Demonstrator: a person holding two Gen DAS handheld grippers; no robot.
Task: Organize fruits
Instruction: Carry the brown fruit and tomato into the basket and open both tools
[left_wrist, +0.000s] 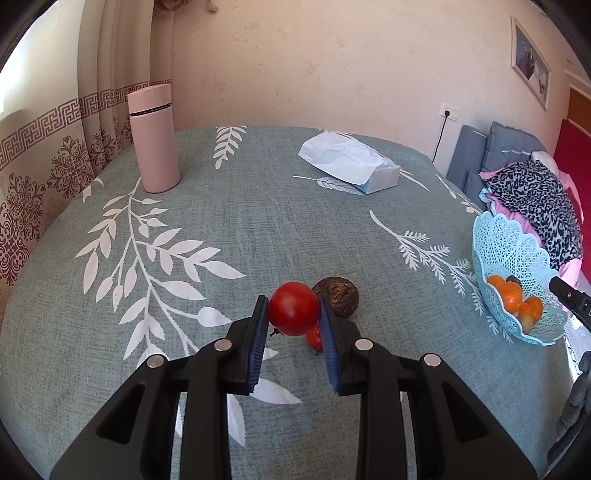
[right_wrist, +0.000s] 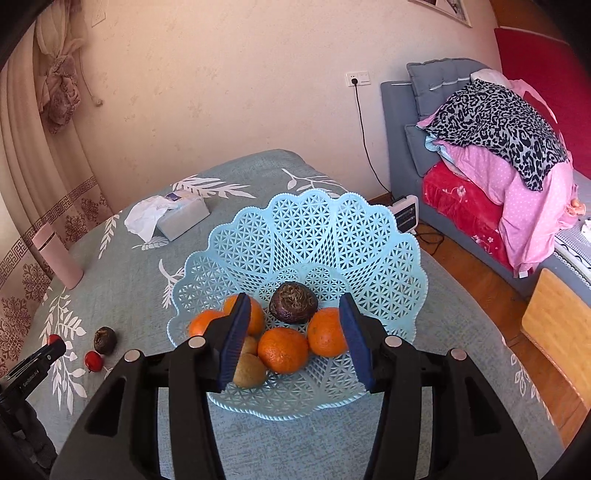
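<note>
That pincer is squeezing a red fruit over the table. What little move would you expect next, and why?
Probably carrying it toward the blue basket. The left gripper is shut on the red fruit, while a dark fruit and a small red fruit lie loose on the tablecloth. The basket already holds oranges, and the right gripper is open with nothing between its fingers.

Oranges (right_wrist: 282, 350) lie in the blue basket (right_wrist: 384, 243); red tomato (left_wrist: 293, 308) gripped.
</note>
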